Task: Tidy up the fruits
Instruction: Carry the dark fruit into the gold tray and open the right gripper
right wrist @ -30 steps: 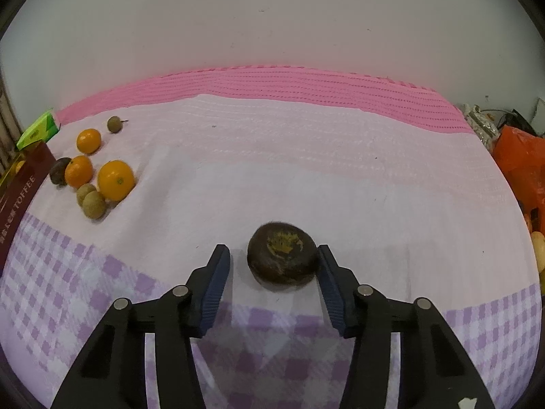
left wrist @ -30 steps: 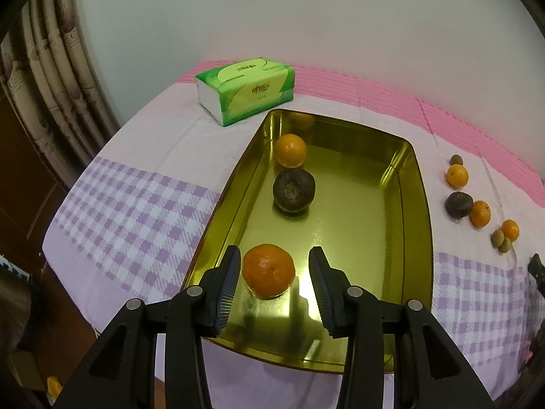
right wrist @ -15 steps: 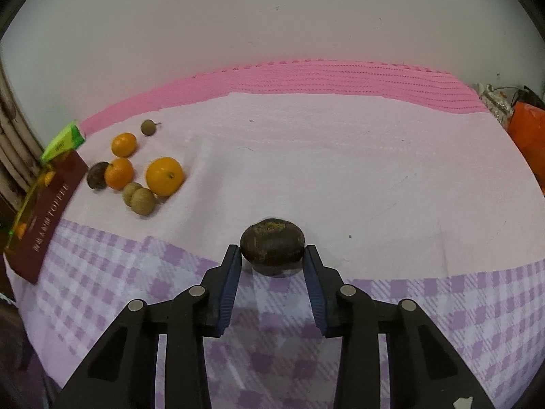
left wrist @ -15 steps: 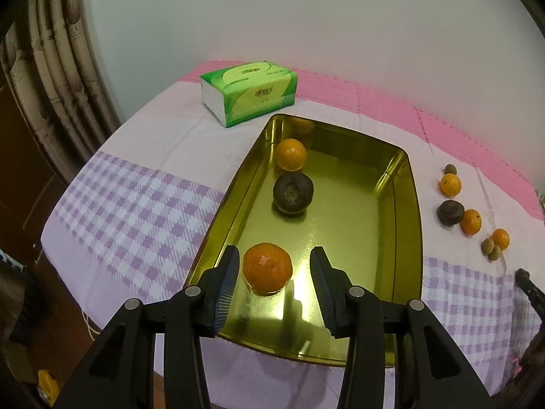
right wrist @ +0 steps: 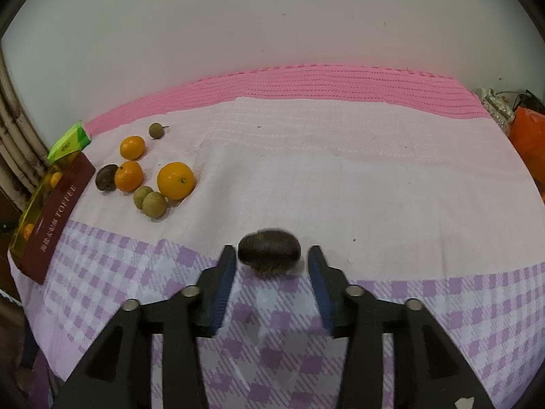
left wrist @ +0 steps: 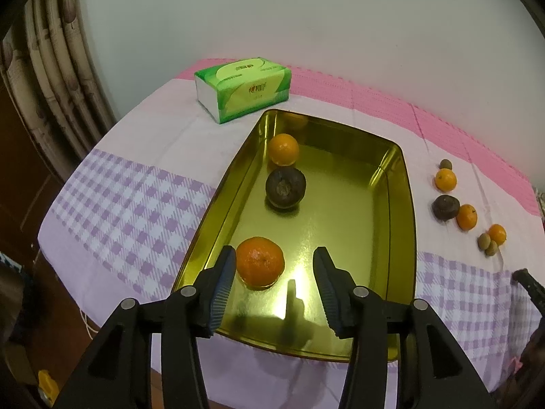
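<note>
A gold tray (left wrist: 405, 211) holds an orange mandarin (left wrist: 260, 261) near its front, a dark brown fruit (left wrist: 285, 187) and a second orange (left wrist: 283, 149) behind it. My left gripper (left wrist: 274, 283) is open above the tray's front, with the mandarin next to its left finger. My right gripper (right wrist: 271, 272) is open around a dark brown fruit (right wrist: 269, 251) on the cloth; a gap shows on the right side. Several oranges (right wrist: 175, 180), small brown fruits (right wrist: 154, 204) and a dark fruit (right wrist: 106, 177) lie in a cluster at the left.
A green tissue box (left wrist: 243, 88) stands behind the tray. The tray's red side (right wrist: 58, 218) shows at the left of the right wrist view. An orange bag (right wrist: 528, 136) sits at the table's right edge. A wall runs behind the table.
My right gripper closed in on the dark fruit, then opened wider again. My left gripper drew back and up from the mandarin, which stays in the tray.
</note>
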Tool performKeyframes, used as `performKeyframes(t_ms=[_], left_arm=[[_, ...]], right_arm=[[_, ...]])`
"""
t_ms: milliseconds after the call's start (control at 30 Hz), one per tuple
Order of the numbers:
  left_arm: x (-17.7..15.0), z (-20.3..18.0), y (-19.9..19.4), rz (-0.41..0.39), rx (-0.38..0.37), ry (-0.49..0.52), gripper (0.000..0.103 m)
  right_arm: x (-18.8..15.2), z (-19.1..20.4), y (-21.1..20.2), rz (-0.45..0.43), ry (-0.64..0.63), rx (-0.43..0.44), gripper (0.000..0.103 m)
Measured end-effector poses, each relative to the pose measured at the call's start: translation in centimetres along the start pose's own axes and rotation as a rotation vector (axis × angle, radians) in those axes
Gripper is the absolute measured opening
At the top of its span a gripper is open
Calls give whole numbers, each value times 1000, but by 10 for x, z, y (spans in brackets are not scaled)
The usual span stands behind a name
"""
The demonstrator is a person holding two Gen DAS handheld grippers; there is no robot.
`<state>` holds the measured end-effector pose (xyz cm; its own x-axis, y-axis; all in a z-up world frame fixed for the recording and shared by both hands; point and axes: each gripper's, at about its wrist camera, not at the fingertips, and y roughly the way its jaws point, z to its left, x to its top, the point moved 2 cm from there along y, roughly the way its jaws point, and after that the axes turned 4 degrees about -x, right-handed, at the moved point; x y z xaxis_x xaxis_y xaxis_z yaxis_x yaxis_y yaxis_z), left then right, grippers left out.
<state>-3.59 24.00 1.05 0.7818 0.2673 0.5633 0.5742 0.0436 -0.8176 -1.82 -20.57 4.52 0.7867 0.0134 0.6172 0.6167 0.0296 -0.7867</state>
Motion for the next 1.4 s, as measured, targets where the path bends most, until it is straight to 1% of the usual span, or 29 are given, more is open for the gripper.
performKeyframes(t_ms=[33, 67, 200, 333, 400, 533, 567, 600, 700, 800, 900, 967, 1100, 1200, 1267, 1400], left_arm=[[0, 0, 0, 1, -1, -2, 49], [0, 0, 0, 1, -2, -2, 49], [0, 0, 1, 4, 0, 1, 49], [0, 0, 1, 6, 0, 2, 49], [-1, 0, 2, 11, -4, 1, 49], [-2, -1, 4, 26, -16, -1, 49], [-2, -2, 5, 25, -16, 0, 49], [-3, -3, 5, 24, -14, 4, 49], [-2, -4, 0, 9, -2, 6, 49], [2, 2, -13, -30, -14, -28, 49], [6, 11, -23, -67, -2, -66, 49], [8, 17, -27, -82, 17, -80, 49], [10, 26, -27, -77, 42, -101, 49], [10, 31, -28, -75, 54, -111, 49], [11, 32, -28, -74, 72, -111, 53], [11, 34, -29, -79, 88, -112, 59]], right_arm=[[2, 0, 2, 1, -6, -7, 53], [4, 0, 5, 2, -11, -11, 55], [4, -1, 18, 39, -10, -21, 55], [-2, -2, 10, 29, -3, -19, 55], [-7, -3, 6, 32, -17, -27, 57], [-12, -2, 6, 36, -48, -31, 56], [-11, -1, 6, 37, -53, -34, 49], [-9, 0, 6, 39, -56, -27, 35], [-5, 7, 8, 70, -69, -5, 35], [2, 24, -7, 46, -82, 45, 35], [21, 60, -28, -2, -146, 106, 35], [36, 89, -40, -29, -189, 163, 35], [62, 152, -47, -51, -257, 278, 35], [80, 208, -41, -38, -295, 382, 35], [86, 242, -34, -25, -328, 430, 35], [89, 298, -8, 25, -379, 478, 35]])
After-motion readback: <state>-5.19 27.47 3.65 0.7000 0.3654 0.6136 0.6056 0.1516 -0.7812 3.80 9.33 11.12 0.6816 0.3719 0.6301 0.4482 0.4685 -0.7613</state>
